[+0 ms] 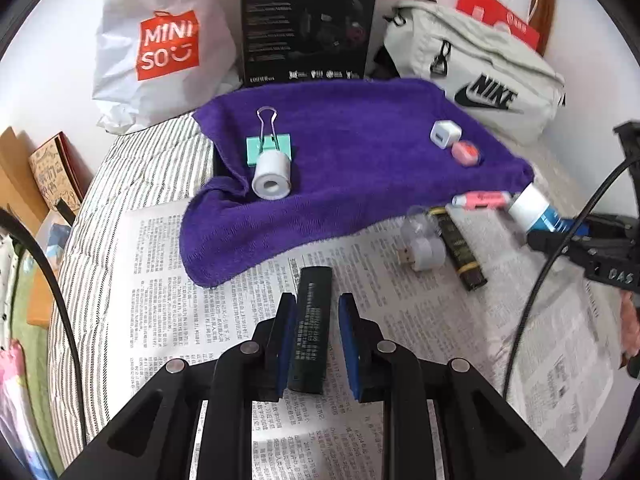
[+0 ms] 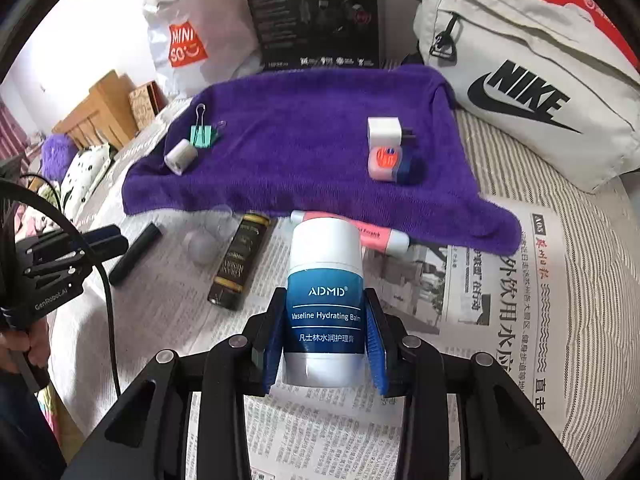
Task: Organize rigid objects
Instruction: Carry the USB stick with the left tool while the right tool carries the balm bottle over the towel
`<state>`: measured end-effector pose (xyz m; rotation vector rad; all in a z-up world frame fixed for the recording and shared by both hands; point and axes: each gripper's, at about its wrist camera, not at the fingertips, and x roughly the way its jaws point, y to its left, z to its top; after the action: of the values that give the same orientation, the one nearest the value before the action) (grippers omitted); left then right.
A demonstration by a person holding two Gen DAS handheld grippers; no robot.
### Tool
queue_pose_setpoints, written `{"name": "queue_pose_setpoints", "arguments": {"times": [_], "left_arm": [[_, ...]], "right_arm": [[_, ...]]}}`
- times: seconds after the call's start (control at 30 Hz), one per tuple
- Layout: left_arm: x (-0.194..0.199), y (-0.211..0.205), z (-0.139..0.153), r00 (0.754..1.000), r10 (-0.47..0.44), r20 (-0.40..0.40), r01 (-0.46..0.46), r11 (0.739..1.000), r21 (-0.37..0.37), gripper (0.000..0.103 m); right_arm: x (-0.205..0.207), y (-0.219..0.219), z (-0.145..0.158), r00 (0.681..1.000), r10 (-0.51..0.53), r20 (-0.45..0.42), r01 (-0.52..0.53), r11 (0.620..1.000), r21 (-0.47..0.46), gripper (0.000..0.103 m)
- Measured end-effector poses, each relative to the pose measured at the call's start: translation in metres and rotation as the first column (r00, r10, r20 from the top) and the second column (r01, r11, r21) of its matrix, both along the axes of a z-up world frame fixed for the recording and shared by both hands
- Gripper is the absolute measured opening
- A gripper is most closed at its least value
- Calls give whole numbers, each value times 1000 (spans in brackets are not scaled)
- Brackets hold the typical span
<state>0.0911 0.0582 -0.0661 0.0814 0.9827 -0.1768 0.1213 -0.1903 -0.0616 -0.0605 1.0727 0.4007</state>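
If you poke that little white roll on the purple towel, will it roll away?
Probably a bit. The white roll is round and lies on its side, so a sideways push could roll it. The fuzzy purple towel would likely slow it, and the green binder clip behind it may block it.

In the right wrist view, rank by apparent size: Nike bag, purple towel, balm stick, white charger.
1. purple towel
2. Nike bag
3. balm stick, inflated by nearness to the camera
4. white charger

"MINISO" on the white bag (image 1: pixel 160 46), "NIKE" on the pouch (image 2: pixel 524 92), "ADMD Vaseline Hydrating Balm" on the tube (image 2: pixel 326 304).
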Motion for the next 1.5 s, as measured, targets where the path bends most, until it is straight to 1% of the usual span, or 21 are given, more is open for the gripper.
{"name": "queue_pose_setpoints", "arguments": {"times": [0.07, 0.13, 0.23, 0.27, 0.37, 0.4, 0.6, 0.63, 0.7, 0.83, 1.0, 1.17, 1.43, 1.5], "left_arm": [[2, -2, -8, 1000, -3, -21, 3, 1000, 12, 21], [2, -2, -12, 1000, 12, -20, -11, 1000, 28, 21], [2, -2, -12, 1000, 14, -21, -13, 1000, 26, 21], [2, -2, -13, 1000, 15, -21, -14, 999, 36, 21], [2, -7, -21, 999, 8, -40, -4, 995, 100, 22], [1, -6, -20, 1000, 6, -30, -3, 995, 95, 23], [2, 2, -19, 999, 12, -40, -11, 1000, 27, 22], [3, 3, -19, 999, 13, -41, -13, 1000, 19, 20], [3, 5, -19, 999, 20, -44, -20, 1000, 18, 12], [2, 8, -18, 998, 24, -51, -25, 999, -25, 12], [1, 4, -19, 998, 22, -51, -22, 1000, -8, 12], [3, -1, -12, 999, 9, -41, -8, 1000, 8, 12], [10, -1, 12, 1000, 26, -10, -26, 1000, 8, 12], [12, 1, 18, 999, 36, -4, -36, 999, -5, 12]], "right_arm": [[-1, 0, -3, 1000, 5, -13, -5, 1000, 9, 36], [-2, -1, -5, 1000, 1, -17, 0, 1000, 12, 36], [-5, 0, -7, 1000, 11, -20, -11, 1000, 9, 36], [-5, 0, -8, 1000, 13, -22, -13, 1000, 7, 36], [-6, -1, -9, 1000, 11, -23, -11, 1000, 8, 36], [-6, -1, -9, 1000, 11, -25, -11, 1000, 9, 36], [-4, -2, -15, 999, 5, -39, -4, 1000, 14, 36], [-5, -2, -16, 999, 6, -41, -6, 1000, 15, 36], [-6, -1, -19, 999, 11, -47, -10, 1000, 16, 36], [-8, -2, -21, 999, 12, -50, -10, 1000, 22, 36], [-6, -7, -19, 999, 4, -49, -3, 1000, 21, 36], [-3, -13, -11, 999, -4, -39, 5, 1000, 26, 36], [5, -16, 7, 1000, 0, -21, 1, 999, 33, 36], [8, -15, 12, 1000, 11, -20, -10, 999, 46, 36]]}}
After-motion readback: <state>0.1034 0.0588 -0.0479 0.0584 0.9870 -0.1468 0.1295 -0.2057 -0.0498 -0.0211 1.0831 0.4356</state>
